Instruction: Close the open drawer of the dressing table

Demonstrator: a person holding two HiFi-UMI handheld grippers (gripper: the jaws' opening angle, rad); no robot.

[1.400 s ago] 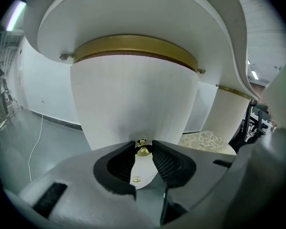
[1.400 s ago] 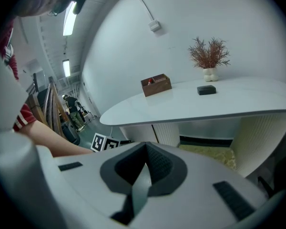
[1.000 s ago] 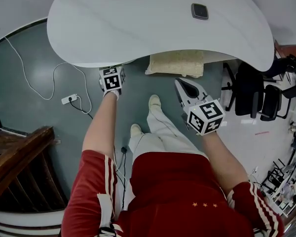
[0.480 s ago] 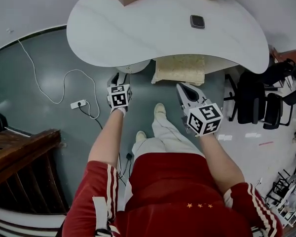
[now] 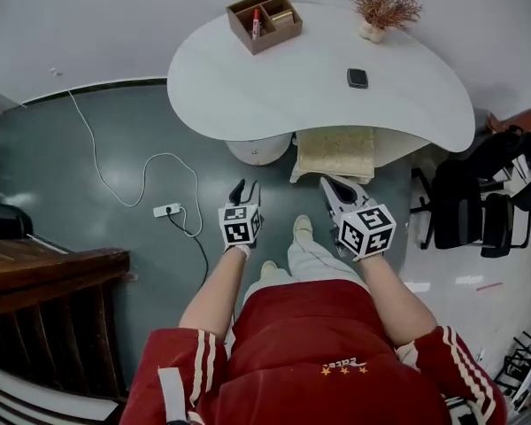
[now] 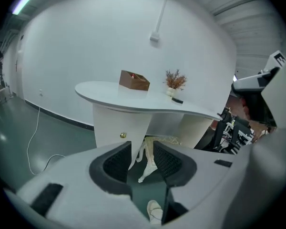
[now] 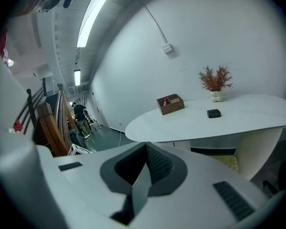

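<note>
The white dressing table (image 5: 319, 87) stands ahead of me on a rounded pedestal (image 5: 259, 150). In the left gripper view a drawer front with a small brass knob (image 6: 123, 135) looks flush with the pedestal. My left gripper (image 5: 244, 189) hangs over the floor, short of the table edge. Its jaws (image 6: 142, 151) stand apart and are closing, with nothing between them. My right gripper (image 5: 334, 187) is level with it, in front of the beige stool (image 5: 337, 151). Its pads (image 7: 144, 168) meet, and it holds nothing.
A brown organiser box (image 5: 265, 20), a dried plant in a vase (image 5: 382, 9) and a small dark object (image 5: 357, 78) are on the tabletop. A power strip with white cable (image 5: 167, 210) lies on the floor at left. Black chairs (image 5: 478, 211) stand at right, dark wooden furniture (image 5: 44, 308) at lower left.
Both grippers have drawn back from the table and risen. The left one came out from under the tabletop's edge. The whole tabletop has come into view.
</note>
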